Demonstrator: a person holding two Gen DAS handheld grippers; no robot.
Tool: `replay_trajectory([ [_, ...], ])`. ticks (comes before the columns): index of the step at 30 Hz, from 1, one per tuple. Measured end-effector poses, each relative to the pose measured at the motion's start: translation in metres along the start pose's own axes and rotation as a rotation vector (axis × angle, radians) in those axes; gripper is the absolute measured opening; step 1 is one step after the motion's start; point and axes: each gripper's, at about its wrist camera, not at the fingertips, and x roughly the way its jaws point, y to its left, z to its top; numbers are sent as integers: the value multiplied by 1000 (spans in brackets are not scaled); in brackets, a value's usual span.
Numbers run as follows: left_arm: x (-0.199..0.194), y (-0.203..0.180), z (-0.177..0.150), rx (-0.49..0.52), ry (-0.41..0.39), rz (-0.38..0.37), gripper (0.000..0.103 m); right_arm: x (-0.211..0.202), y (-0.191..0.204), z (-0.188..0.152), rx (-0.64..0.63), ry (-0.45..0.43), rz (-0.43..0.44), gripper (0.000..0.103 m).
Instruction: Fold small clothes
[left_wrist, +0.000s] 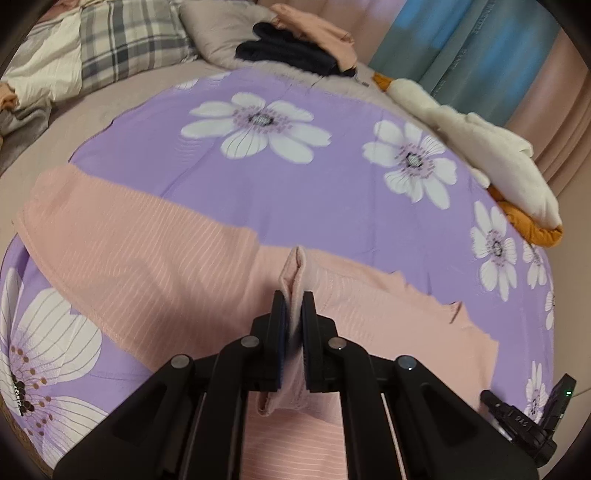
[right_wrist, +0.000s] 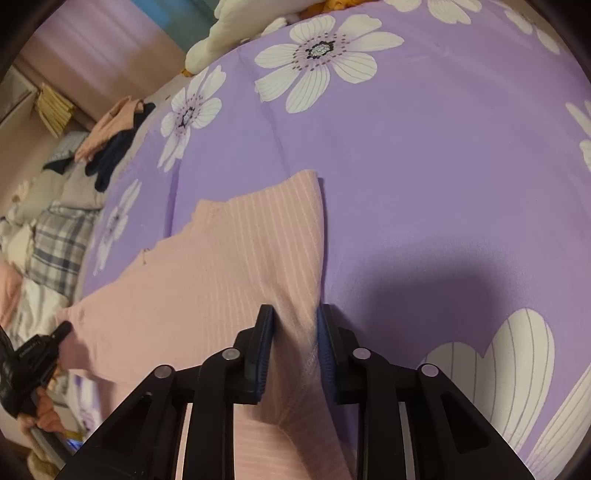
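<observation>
Pink ribbed garment (left_wrist: 147, 251) lies spread across the purple floral sheet (left_wrist: 314, 192), running from about 9 o'clock to 4 o'clock in the left wrist view.

Left gripper (left_wrist: 293, 314): jaws drawn nearly together, clamped on a pinched ridge of the garment's edge at 6 o'clock. The fold of cloth stands up between the pads. Risk: the bite looks thin, so any sideways tug could pull the hem out.

At 2 o'clock, a white and orange plush toy (left_wrist: 480, 147) lies at the sheet's border, well apart from the garment. At 12 o'clock, dark clothes (left_wrist: 291, 48) are piled near a pillow (left_wrist: 218, 33). Neither is in the way.

Right gripper (right_wrist: 293, 332): jaws narrow, with a raised corner of the same garment (right_wrist: 221, 266) between them. The right pad touches cloth; whether the left pad presses is unclear, so the grip is probably partial. Risk: if this corner slips while the left holds, the cloth would lift unevenly and fold crooked.

Further risk: the sheet underneath is loose, and a deep pinch could catch it along with the garment.
</observation>
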Motion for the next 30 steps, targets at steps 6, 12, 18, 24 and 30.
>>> replay_trajectory([
  [6,16,14,-8,4,44,40,7,2,2,1,-13,0,-26,25],
  [12,27,28,-10,-5,74,66,7,4,4,2,-18,2,-35,25],
  [18,34,32,-14,-5,91,52,8,5,7,2,-21,1,-44,25],
  [24,40,37,-15,-22,112,29,10,5,6,2,-21,1,-46,25],
  [30,41,40,-16,-20,120,0,10,6,7,2,-30,0,-56,25],
])
